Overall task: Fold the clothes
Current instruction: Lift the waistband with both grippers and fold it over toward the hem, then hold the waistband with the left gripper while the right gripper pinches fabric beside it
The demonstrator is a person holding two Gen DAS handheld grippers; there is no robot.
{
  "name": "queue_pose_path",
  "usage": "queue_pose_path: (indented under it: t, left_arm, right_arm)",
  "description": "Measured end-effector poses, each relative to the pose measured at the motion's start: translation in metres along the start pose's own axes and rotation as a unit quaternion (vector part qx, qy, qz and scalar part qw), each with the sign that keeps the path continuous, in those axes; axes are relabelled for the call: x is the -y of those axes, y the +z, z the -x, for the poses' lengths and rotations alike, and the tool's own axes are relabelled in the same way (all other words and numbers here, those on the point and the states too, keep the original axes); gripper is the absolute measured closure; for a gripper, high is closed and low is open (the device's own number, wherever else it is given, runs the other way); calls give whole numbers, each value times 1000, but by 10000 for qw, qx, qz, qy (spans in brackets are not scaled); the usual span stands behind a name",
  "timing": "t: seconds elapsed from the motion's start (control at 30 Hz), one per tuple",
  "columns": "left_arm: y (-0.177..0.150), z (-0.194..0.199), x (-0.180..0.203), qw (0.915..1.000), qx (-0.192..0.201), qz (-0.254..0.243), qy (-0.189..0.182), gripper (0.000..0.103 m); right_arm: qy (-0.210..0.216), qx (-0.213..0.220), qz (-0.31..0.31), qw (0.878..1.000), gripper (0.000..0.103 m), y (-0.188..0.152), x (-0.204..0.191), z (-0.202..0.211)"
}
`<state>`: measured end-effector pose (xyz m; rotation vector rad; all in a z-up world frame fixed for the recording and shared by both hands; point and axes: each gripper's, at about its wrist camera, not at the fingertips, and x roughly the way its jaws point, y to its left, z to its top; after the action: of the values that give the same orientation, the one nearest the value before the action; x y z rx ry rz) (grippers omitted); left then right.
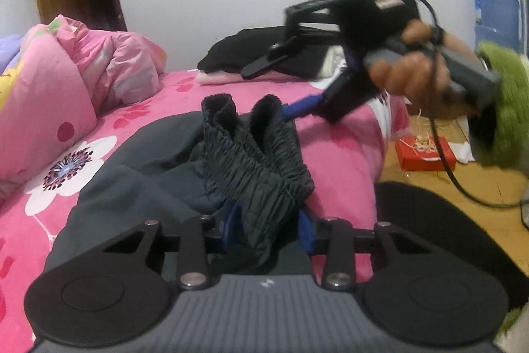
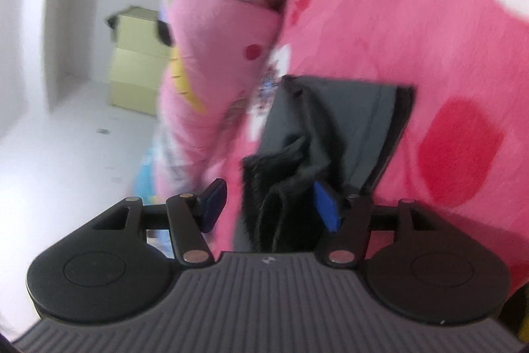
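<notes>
Dark grey trousers [image 1: 148, 174] lie spread on the pink flowered bed [image 1: 344, 148]. Their ribbed elastic waistband [image 1: 258, 161] stands up, bunched in folds. My left gripper [image 1: 269, 229] is shut on the near end of that waistband, which fills the gap between its blue pads. A hand holds my right gripper [image 1: 269, 91] at the waistband's far end, jaws spread wide, one blue finger [image 1: 297, 108] touching the cloth. In the right wrist view the right gripper [image 2: 270, 205] is open: the trousers [image 2: 363, 121] hang against the right pad [image 2: 325, 207], clear of the left one.
A bundled pink quilt [image 1: 109, 62] and a pillow [image 1: 43, 108] fill the bed's left side. Folded dark clothes [image 1: 251, 48] are stacked at the far edge by the wall. On the wooden floor to the right are a red box [image 1: 426, 154] and a dark round shape [image 1: 446, 237].
</notes>
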<state>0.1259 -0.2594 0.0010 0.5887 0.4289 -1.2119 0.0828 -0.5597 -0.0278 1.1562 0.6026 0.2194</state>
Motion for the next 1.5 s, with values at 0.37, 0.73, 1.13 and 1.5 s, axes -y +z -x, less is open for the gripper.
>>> queue_pose_path:
  t: [0.37,0.73,1.13,1.5]
  left_arm:
    - [-5,4,-4,9999,78,51,-75,64]
    - [-5,7,-6,9996,167,225,28,60]
    - [-3,8,-7,9994,183,278,61,58]
    - [-7,12,0,9998,181,80,54,69]
  right_arm:
    - [-1355,-195,1325,9817,45,11,-69,-37]
    - [-1593,-139,1673,9728,98,-2,-93,-38]
    - [-1833,83,619,9811,98,-16,-40,-9]
    - [-2015,-31,542,9780,72,-8,-42,6]
